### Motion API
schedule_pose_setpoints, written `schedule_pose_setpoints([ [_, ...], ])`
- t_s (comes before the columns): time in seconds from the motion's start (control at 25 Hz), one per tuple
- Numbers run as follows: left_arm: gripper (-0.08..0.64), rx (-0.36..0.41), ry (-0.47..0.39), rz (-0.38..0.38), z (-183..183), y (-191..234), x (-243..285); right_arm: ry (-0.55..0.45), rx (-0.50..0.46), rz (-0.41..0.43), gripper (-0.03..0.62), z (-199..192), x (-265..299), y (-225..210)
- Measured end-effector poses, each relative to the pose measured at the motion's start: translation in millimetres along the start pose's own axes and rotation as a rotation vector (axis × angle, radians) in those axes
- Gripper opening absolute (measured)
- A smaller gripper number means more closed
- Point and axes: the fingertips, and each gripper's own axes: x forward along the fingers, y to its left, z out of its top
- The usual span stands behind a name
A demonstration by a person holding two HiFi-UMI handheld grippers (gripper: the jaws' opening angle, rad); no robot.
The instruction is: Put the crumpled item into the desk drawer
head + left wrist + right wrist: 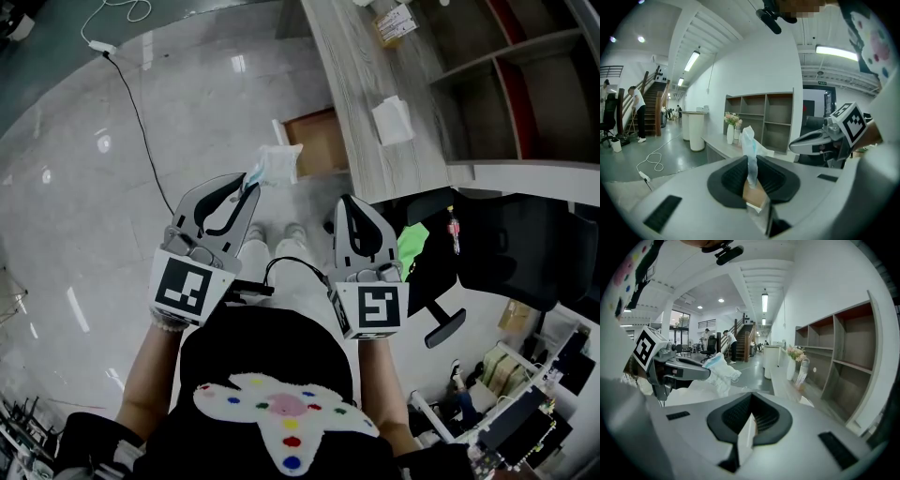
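On the left gripper (pixel 751 177), the fingers (pixel 731 176) pinched the lower end of the crumpled item (pixel 751 143), a white and pale-blue wad whose long axis ran on past the tips. The right gripper (pixel 751 414) hung alongside, its fingers pressed together on nothing. The open drawer (pixel 317 141) lay just ahead and slightly right of the item, under the worktop (pixel 361 122) edge, so the left gripper was likely nearer.
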Motion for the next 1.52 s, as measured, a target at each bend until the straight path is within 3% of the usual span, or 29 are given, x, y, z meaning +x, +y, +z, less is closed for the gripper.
schedule_pose_setpoints([
  [0.28,0.063,-0.011,0.010,0.045,-2,2,3,-0.048,-0.008,0.077,0.005,8,13,4],
  [0.72,0.063,-0.036,0.034,0.082,-13,-4,16,-0.025,-0.021,0.151,0.005,-8,27,0],
  [0.84,0.064,-0.038,0.038,0.080,-15,-1,15,0.020,-0.030,0.145,0.005,-15,30,3],
  [1.04,0.063,-0.044,0.056,0.072,-26,0,25,-0.012,-0.013,0.162,0.005,-16,42,2],
  [1.52,0.064,-0.044,0.095,0.023,-61,1,61,0.033,0.010,0.127,0.005,-52,71,-13],
])
